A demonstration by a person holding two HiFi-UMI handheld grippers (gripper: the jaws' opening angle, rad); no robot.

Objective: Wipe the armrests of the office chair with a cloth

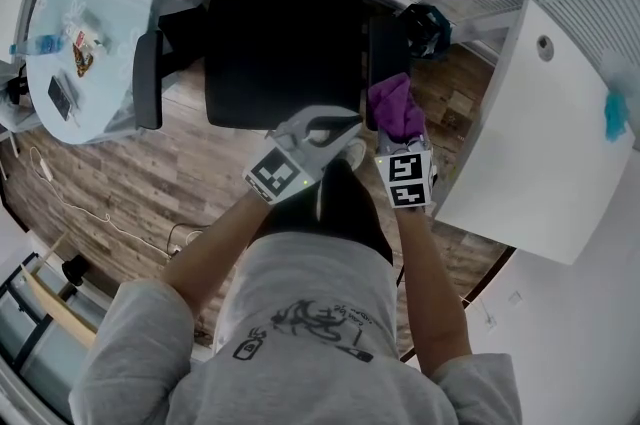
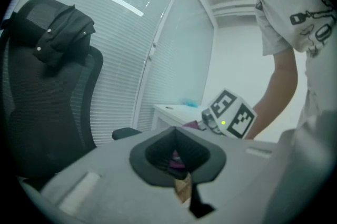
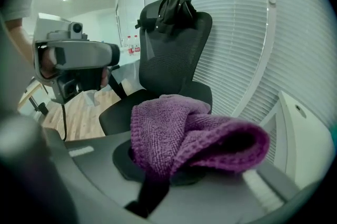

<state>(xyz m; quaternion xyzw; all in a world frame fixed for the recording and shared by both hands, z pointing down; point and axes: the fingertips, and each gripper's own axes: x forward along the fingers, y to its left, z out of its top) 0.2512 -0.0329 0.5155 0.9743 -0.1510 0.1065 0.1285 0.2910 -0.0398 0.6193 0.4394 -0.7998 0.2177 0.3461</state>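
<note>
1. Right gripper [image 1: 402, 141]: your fingers are clamped on the bunched purple cloth [image 1: 395, 105], just short of the office chair's [image 1: 285, 53] nearer armrest [image 1: 386, 48].
2. Nearer armrest: its long axis runs straight away from you, so wipe lengthwise.
3. Left gripper [image 1: 340, 125]: fingers together and empty, at the chair's front edge.
4. Other armrest [image 1: 148, 78]: across the chair's seat.

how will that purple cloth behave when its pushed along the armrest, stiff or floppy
Probably floppy: the purple cloth bulges in soft folds out of the right gripper. Its looped weave suggests it is light and grips rather than slides. Pushed along the armrest, it may bunch up, since most of it hangs loose.
</note>
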